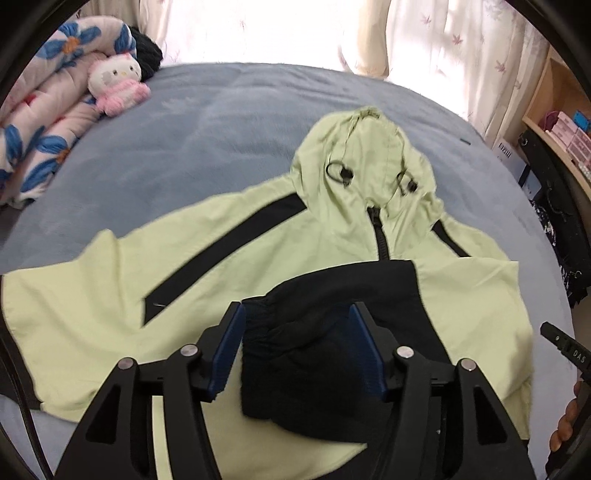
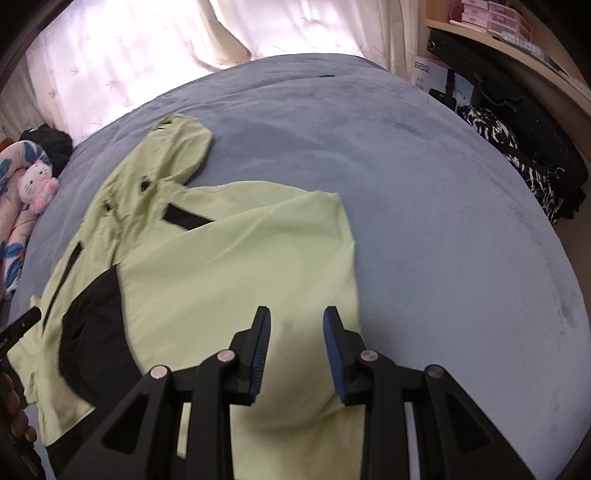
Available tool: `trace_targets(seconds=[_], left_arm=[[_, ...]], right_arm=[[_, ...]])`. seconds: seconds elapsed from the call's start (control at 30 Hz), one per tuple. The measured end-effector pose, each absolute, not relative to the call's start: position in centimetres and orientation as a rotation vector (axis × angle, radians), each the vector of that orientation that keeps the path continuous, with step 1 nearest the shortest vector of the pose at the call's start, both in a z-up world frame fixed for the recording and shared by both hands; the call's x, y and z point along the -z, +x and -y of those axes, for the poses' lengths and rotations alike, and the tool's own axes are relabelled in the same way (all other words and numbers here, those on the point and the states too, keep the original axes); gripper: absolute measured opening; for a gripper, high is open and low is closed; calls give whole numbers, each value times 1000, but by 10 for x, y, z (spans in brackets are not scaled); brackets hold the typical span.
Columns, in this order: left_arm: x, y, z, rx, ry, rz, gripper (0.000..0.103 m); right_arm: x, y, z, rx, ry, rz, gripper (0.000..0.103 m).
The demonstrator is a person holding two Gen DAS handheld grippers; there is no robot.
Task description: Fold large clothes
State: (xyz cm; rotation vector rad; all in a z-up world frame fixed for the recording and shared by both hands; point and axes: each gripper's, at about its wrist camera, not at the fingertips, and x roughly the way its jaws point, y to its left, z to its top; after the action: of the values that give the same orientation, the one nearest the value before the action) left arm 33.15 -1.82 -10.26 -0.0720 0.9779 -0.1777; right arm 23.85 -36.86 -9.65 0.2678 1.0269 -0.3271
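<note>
Jacket (image 1: pixel 229 295): pale green hooded garment with black panels, lying front-up and spread on the blue-grey bedcover (image 1: pixel 229 118).

Left gripper (image 1: pixel 295 347): jaws apart, pointing down at the jacket. The black elastic cuff (image 1: pixel 295 354) of a sleeve folded across the chest lies between the blue pads (image 1: pixel 227 354). It sits close to both, but the cloth lies slack, and whether either pad touches it cannot be told.

Right gripper (image 2: pixel 295 354): jaws partly apart, with nothing between them. It hangs over the green cloth of the folded-in side of the jacket, near the garment's edge toward the open bedcover.

Jacket details, outward from the fingers: black zip (image 1: pixel 378 236) running up to the neck; black stripe (image 1: pixel 225 254) slanting across the spread sleeve; hood (image 1: pixel 354 147) laid flat above, with two black drawcord toggles (image 1: pixel 341 173).

Bed surroundings: soft white-and-pink plush toy (image 1: pixel 118 86) at the far corner of the bed, resting against a rolled floral quilt (image 1: pixel 48 125); a dark knitted item (image 1: pixel 147 55) behind them. Pale patterned curtains (image 1: pixel 424 33) beyond the bed. Wooden shelf (image 2: pixel 517 55) with small boxes at the side, dark bags and a black-and-white patterned cloth (image 2: pixel 517 162) below it.

Fingers of the person's hand (image 1: pixel 567 424) show at the picture's edge, on the other gripper's handle.
</note>
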Motion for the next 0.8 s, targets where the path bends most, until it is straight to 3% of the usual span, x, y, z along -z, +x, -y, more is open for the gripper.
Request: trace_targets(seconds=[0.07,0.13,0.2,0.5,0.8], left_arm=[[89,321,16,177,-67,-960,63],[76,310,12,181,-69,-943,64],[64,297,9,187,-66,-929,65],[23,241,-11,248,-89,-908,66],[3,190,-51,251,-103,-887,66]], right_arm=[[87,233,360,307,273,-1023,31],[77,225,349,301,275,-1017,52],[65,213,338,321,265,-990,61],[26,163,295,279,263,-830,61],[14,133,218,216,229,-830,61]])
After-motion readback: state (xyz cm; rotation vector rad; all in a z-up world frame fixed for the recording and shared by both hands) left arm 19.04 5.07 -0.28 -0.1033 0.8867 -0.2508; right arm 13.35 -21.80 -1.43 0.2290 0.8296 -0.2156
